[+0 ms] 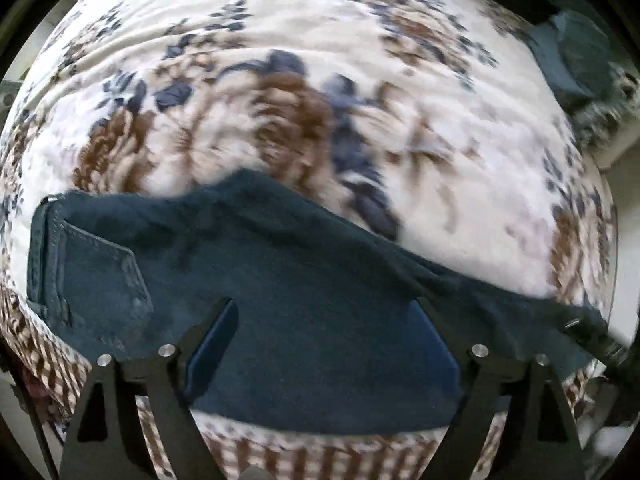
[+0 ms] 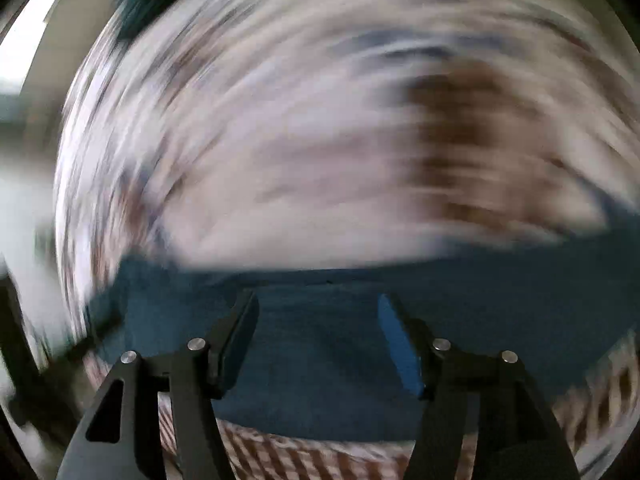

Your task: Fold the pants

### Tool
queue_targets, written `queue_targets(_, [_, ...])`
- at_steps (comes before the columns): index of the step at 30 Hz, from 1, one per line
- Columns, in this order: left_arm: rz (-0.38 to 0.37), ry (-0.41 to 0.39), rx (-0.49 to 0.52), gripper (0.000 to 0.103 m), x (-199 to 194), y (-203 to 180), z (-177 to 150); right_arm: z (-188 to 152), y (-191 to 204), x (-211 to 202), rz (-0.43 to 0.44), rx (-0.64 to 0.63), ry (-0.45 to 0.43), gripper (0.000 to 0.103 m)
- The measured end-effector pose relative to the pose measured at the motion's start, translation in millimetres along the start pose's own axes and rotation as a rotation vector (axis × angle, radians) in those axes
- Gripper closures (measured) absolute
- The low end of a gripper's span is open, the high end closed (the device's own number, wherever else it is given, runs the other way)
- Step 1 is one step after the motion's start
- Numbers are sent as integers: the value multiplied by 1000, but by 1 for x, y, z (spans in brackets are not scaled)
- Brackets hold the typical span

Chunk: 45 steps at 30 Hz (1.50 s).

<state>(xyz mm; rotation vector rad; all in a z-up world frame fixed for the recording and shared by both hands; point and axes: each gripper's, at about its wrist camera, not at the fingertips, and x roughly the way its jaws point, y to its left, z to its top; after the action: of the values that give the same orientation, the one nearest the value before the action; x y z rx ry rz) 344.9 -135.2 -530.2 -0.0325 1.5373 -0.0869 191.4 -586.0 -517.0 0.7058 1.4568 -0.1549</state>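
Note:
Dark teal pants (image 1: 280,272) lie on a floral bedspread (image 1: 320,60), with the waistband and a back pocket (image 1: 104,280) at the left. My left gripper (image 1: 324,320) is open just above the pants, its fingers apart over the cloth. In the right wrist view the pants (image 2: 320,340) fill the lower part, heavily blurred by motion. My right gripper (image 2: 318,320) is open over the cloth, holding nothing. The other gripper's dark tip (image 1: 600,340) shows at the right edge of the left wrist view.
The bedspread (image 2: 300,140) has brown and blue flowers and a brown checked border (image 1: 280,452) along the near edge. A dark folded garment (image 1: 576,56) lies at the far right of the bed. A pale wall (image 2: 24,60) shows at the left.

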Motion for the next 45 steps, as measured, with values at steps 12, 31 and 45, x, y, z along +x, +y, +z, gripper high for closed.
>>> queue_targets(12, [-21, 142, 147, 16, 79, -111, -48, -94, -270, -9, 116, 687, -132, 38])
queue_targets(31, [25, 245, 66, 0, 140, -129, -24, -72, -259, 42, 454, 652, -348, 81])
queue_targets(45, [109, 122, 63, 0, 98, -114, -19, -60, -216, 32, 278, 614, -407, 97])
